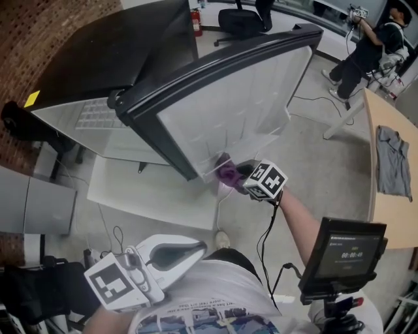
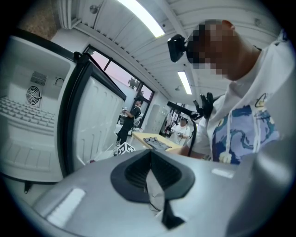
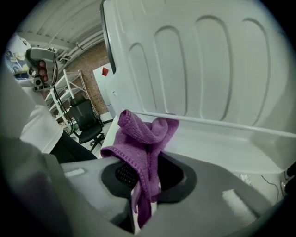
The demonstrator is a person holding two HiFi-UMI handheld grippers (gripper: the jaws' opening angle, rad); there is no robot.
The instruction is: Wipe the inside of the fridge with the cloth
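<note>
The black fridge (image 1: 98,59) stands open, and its door (image 1: 235,98) swings out with the white ribbed liner facing me. My right gripper (image 1: 233,173) is shut on a purple cloth (image 1: 227,173) at the door's bottom corner. In the right gripper view the cloth (image 3: 143,136) bunches up from the right gripper (image 3: 147,183) and touches the door shelf rail (image 3: 208,122). My left gripper (image 1: 199,248) hangs low by my body, away from the fridge. It is shut with nothing between its jaws, as the left gripper (image 2: 150,173) also shows in its own view. The white fridge interior (image 2: 32,120) lies to its left.
A wooden table (image 1: 392,215) with a grey garment (image 1: 392,160) stands at the right. A small monitor (image 1: 343,251) sits on a stand near my right arm. A person (image 1: 366,49) stands at the back right; an office chair (image 1: 241,19) and a fire extinguisher (image 1: 196,23) are behind the fridge.
</note>
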